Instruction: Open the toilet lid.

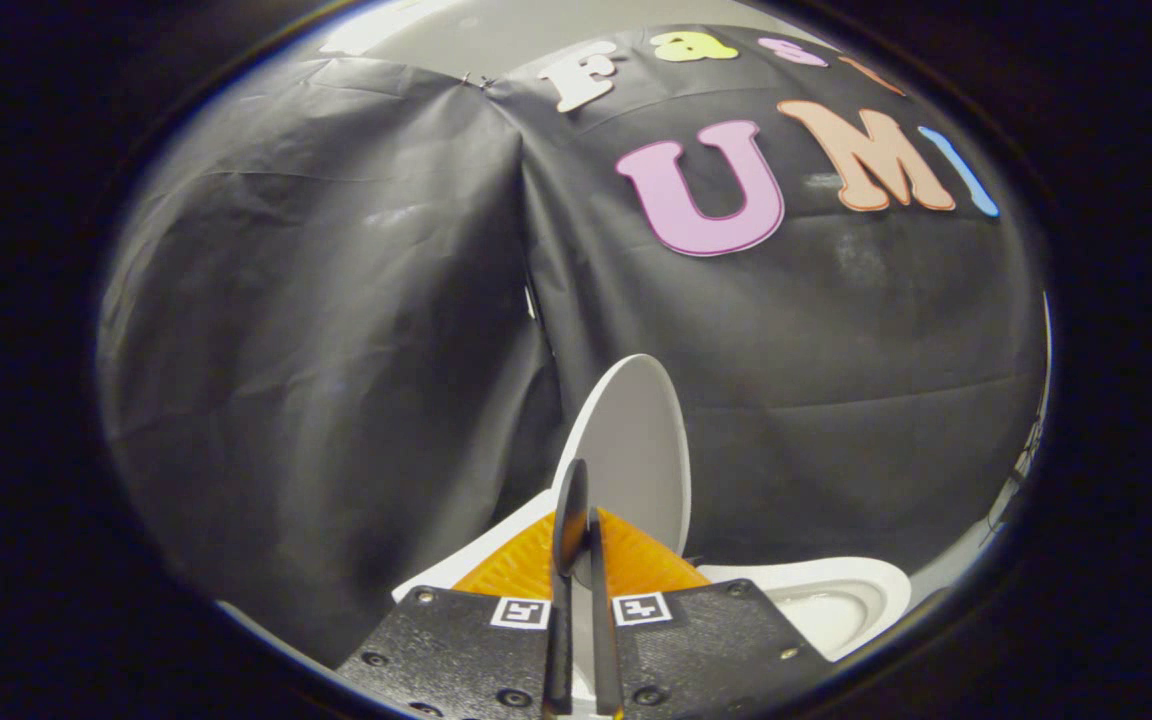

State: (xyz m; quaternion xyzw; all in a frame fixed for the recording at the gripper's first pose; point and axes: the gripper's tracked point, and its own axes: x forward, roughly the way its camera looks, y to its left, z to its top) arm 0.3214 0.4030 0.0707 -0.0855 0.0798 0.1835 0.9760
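Gripper (576, 560) fingers sit drawn close together, clamped on the near edge of the white toilet lid (636, 450), which stands raised almost upright just ahead of them. Behind hangs the booth's black cloth wall (316, 350); the white bowl rim (836, 590) lies beside the fingers.

1. The handheld two-finger gripper (581, 560) points forward and slightly upward.
2. Its two fingers (568, 530) stand nearly together, with only a thin gap between them.
3. Whether they pinch anything is unclear.
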